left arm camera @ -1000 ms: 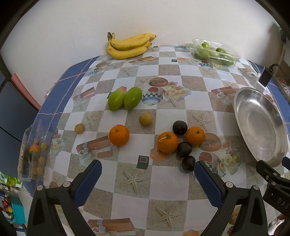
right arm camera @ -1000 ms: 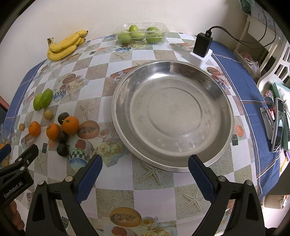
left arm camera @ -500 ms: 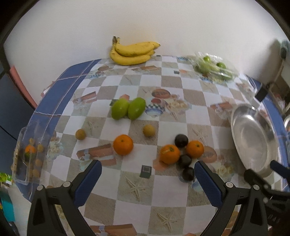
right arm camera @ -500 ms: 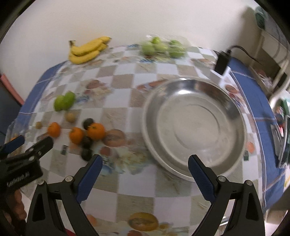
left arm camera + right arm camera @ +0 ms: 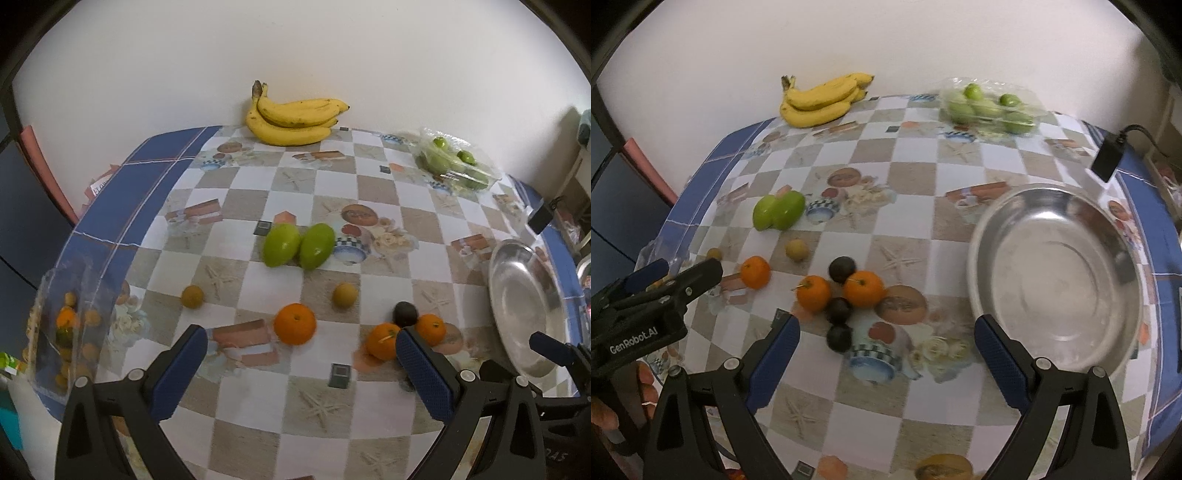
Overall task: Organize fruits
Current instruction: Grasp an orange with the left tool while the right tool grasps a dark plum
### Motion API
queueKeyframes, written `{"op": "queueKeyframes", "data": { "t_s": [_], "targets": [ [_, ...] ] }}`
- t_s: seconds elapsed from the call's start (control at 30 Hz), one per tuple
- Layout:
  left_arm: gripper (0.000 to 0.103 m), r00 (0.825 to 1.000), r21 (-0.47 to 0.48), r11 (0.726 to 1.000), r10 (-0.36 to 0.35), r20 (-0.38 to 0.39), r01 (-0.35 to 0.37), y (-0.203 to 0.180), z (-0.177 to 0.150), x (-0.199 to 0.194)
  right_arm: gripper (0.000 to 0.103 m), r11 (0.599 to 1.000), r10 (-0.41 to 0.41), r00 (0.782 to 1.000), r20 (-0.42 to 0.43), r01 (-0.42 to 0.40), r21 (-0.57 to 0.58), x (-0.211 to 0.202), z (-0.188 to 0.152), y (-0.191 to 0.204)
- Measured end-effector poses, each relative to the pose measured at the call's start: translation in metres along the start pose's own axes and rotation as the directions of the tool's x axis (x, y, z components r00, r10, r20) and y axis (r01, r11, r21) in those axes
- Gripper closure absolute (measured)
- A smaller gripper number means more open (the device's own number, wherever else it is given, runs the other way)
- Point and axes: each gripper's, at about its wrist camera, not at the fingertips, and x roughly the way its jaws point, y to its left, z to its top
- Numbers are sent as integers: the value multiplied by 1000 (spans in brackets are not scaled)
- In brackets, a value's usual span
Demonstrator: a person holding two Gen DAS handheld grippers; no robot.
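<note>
Loose fruit lies on a checkered tablecloth. Three oranges (image 5: 813, 292) and three dark round fruits (image 5: 842, 268) cluster mid-table, with two small brown fruits (image 5: 345, 295) and two green mangoes (image 5: 297, 245) behind them. A banana bunch (image 5: 291, 120) rests against the wall. An empty steel bowl (image 5: 1056, 273) stands at the right. My left gripper (image 5: 295, 365) hovers open above the near table edge, before the oranges. My right gripper (image 5: 884, 354) is open too, between the fruit cluster and the bowl. Neither holds anything.
A clear box of green fruits (image 5: 991, 105) sits at the back right. Another clear box with small orange fruits (image 5: 68, 325) stands at the left edge. A black charger (image 5: 1108, 157) with its cable lies behind the bowl. A hand (image 5: 624, 391) holds the left gripper.
Both grippers have pulled back and up from the table, so more of it shows. The right view has swung left, from the bowl toward the fruit cluster. No fruit has moved.
</note>
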Motion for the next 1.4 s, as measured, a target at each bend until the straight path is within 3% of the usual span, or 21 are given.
{"op": "queueKeyframes", "data": {
  "t_s": [0.2, 0.5, 0.6, 0.67, 0.8, 0.87, 1.4],
  "targets": [
    [0, 998, 48, 999, -11, -63, 14, 7, 3, 18, 8, 999, 28, 998, -56, -29, -23, 20, 2, 16],
    [2, 988, 4, 998, -65, -143, 66, 18, 8, 48, 33, 999, 25, 994, -104, -27, -17, 43, 4, 26],
    [9, 982, -14, 996, -91, -163, 90, 18, 8, 57, 35, 999, 18, 992, -127, -21, -26, 52, 3, 28],
    [14, 978, -18, 995, -103, -181, 102, 17, 8, 66, 43, 999, 19, 989, -147, -23, -29, 58, 1, 29],
    [20, 971, -17, 993, -115, -207, 114, 14, 8, 79, 47, 999, 15, 982, -187, -22, -36, 69, -4, 31],
    [24, 969, -15, 993, -117, -216, 117, 12, 8, 84, 54, 999, 16, 979, -202, -24, -39, 73, -6, 32],
    [38, 960, 0, 996, -85, -265, 88, 8, 9, 111, 68, 998, 18, 964, -264, -33, -51, 92, -12, 37]
  ]
}}
